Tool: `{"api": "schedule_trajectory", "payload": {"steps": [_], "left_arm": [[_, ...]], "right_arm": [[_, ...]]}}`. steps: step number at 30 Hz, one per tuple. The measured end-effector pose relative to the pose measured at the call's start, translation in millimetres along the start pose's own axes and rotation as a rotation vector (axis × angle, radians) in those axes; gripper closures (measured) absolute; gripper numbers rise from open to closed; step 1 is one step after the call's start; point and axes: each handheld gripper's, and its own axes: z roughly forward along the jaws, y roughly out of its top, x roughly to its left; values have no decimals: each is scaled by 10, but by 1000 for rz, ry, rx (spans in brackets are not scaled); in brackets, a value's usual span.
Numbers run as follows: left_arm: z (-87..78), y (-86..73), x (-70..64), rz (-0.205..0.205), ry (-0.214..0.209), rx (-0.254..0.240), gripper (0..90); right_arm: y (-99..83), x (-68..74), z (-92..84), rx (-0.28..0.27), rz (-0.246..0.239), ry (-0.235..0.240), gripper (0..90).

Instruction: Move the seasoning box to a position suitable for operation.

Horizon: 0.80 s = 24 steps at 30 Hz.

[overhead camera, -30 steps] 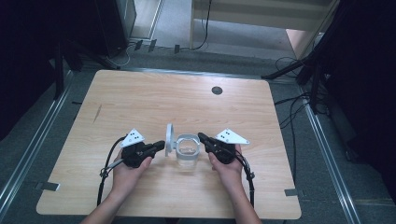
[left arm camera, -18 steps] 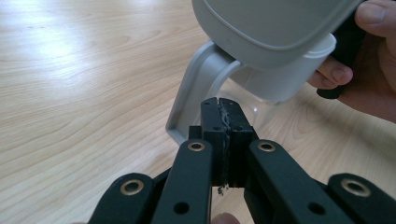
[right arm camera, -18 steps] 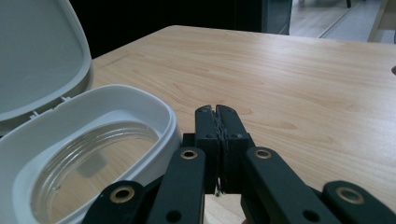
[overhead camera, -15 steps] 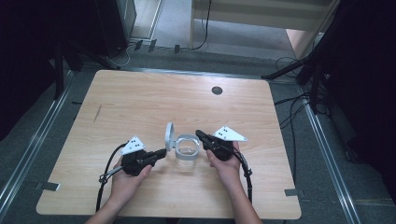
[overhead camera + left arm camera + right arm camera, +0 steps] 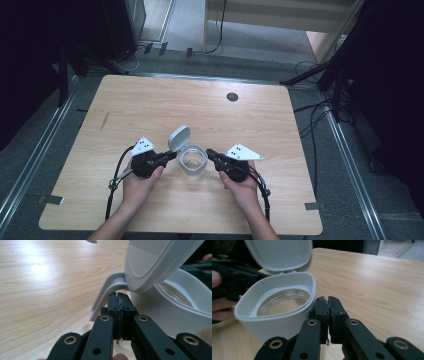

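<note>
Container (image 5: 192,162), one clear tub with its hinged lid (image 5: 179,138) up, sits mid-table (image 5: 150,100) between my two grippers. My left gripper (image 5: 167,156) has slid back beside it; my right gripper (image 5: 210,153) stays put. Both jaws clenched, empty.

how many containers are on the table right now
1. A single white container with its flip lid raised sits near the table's front middle, between the left gripper and the right gripper. Nothing seems hidden.
</note>
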Motion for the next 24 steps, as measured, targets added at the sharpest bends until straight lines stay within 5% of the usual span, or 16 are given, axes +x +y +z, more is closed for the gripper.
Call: {"api": "schedule_trajectory", "payload": {"steps": [2, 8, 15, 24], "left_arm": [[-61, -34, 8, -2, 7, -2, 894], [-416, -259, -237, -8, 38, -27, 875], [-329, -232, -399, 11, 82, -28, 879], [-304, -194, -321, -10, 96, -38, 888]], "right_arm": [[-43, 77, -2, 12, -6, 13, 878], [-102, 159, 19, 9, 18, -4, 876], [-115, 297, -33, 3, 13, -31, 878], [-136, 462, -78, -8, 37, -48, 882]]}}
